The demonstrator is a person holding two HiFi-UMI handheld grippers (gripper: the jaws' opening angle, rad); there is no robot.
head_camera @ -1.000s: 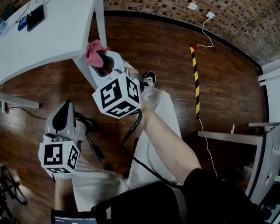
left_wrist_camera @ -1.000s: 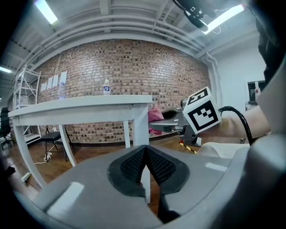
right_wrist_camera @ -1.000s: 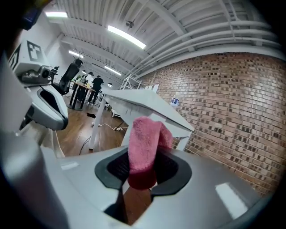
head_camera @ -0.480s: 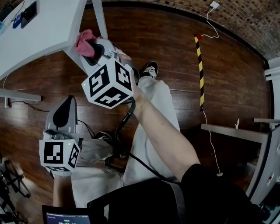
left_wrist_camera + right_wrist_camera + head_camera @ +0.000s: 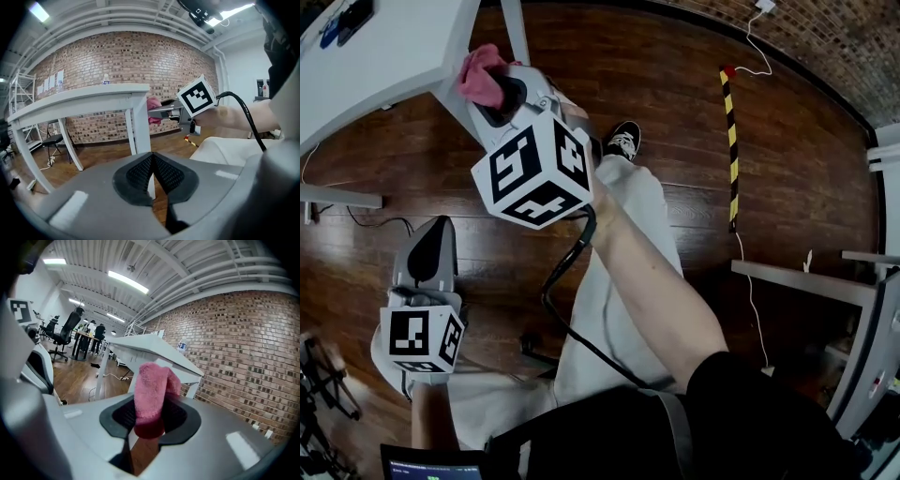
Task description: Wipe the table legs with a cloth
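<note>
Cloth [image 5: 478, 77] pinched in right gripper [image 5: 499, 94], at top of table leg [image 5: 142, 136] under table [image 5: 384, 75] corner. Left gripper [image 5: 429, 258] closed, empty. Press cloth flat, stroke downward full length.

We have carried the right gripper [image 5: 500, 94], clamped on the fuzzy pink cloth [image 5: 477, 76], leftward and seemingly higher along the white table leg [image 5: 457, 101]; our dark left shoe has drawn back out of sight.
</note>
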